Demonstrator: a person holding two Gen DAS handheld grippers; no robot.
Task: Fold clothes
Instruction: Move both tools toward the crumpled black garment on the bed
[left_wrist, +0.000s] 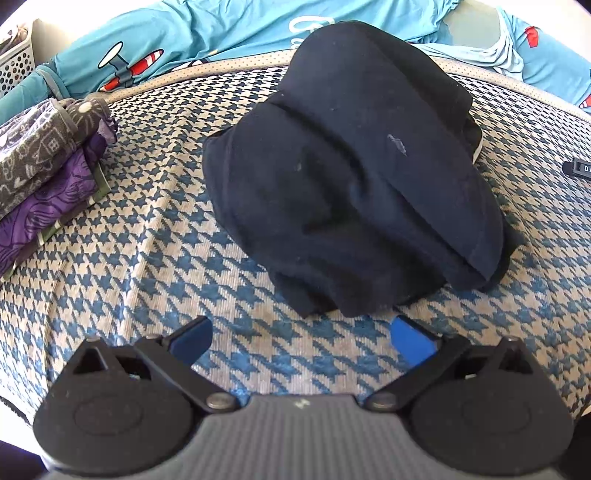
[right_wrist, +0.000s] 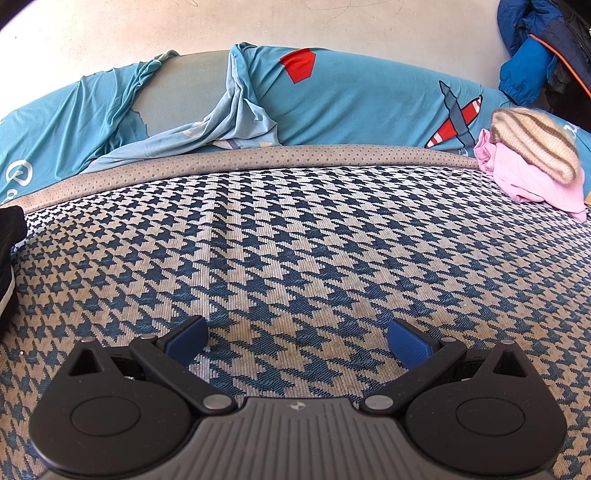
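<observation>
The folded black cotton garment (left_wrist: 351, 166) sits mid-frame; both the left gripper (left_wrist: 301, 339) and right gripper (right_wrist: 297, 341) are spread wide, empty. Best to grasp its lower edge cleanly, probably.

Left tongs (left_wrist: 301, 338): open wide, jaws spread far apart, nothing between them.
Left fingers (left_wrist: 412, 339): blue pads, tilted outward, on black links pinned to a grey ribbed body; the right pad looks brighter than the left.
Left pose: aimed forward and slightly down, held low, tips free.
Right tongs (right_wrist: 297, 339): open wide too, jaws spread about as far, gripping nothing.
Right fingers (right_wrist: 186, 345): blue pads on black links, both angled outward from the same grey ribbed body.
Right pose: low and level, pointing far, tips clear of contact.
Hands: neither shows in either view.
</observation>
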